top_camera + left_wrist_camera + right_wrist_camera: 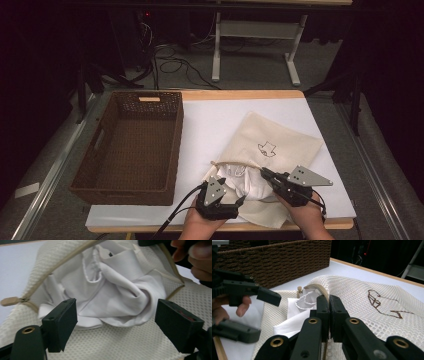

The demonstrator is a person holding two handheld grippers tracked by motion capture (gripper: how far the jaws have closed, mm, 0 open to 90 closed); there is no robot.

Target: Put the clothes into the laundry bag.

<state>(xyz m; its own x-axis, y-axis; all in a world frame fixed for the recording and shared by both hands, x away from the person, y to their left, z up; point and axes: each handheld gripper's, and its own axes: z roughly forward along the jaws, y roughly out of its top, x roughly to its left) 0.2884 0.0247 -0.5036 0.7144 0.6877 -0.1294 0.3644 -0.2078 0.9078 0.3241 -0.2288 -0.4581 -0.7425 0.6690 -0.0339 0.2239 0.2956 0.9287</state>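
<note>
A cream mesh laundry bag (287, 142) with a brown print lies on the white table cover, its zip mouth facing me. A crumpled white garment (117, 290) sits in that mouth, partly out on the mesh. My left gripper (116, 317) stands open, its two black pads on either side of the garment's near fold without pressing it. My right gripper (329, 302) is shut on the bag's tan zip edge (322, 291) and holds the upper lip raised. From above, the left gripper (231, 189) is at the bag's near left and the right gripper (263, 172) at the mouth's right end.
An empty brown wicker basket (178, 145) stands on the left of the table, close beside the bag. The white cover (210, 120) is bare behind the bag. The zip pull (10, 301) lies at the mouth's left end. The table's front edge runs just under both hands.
</note>
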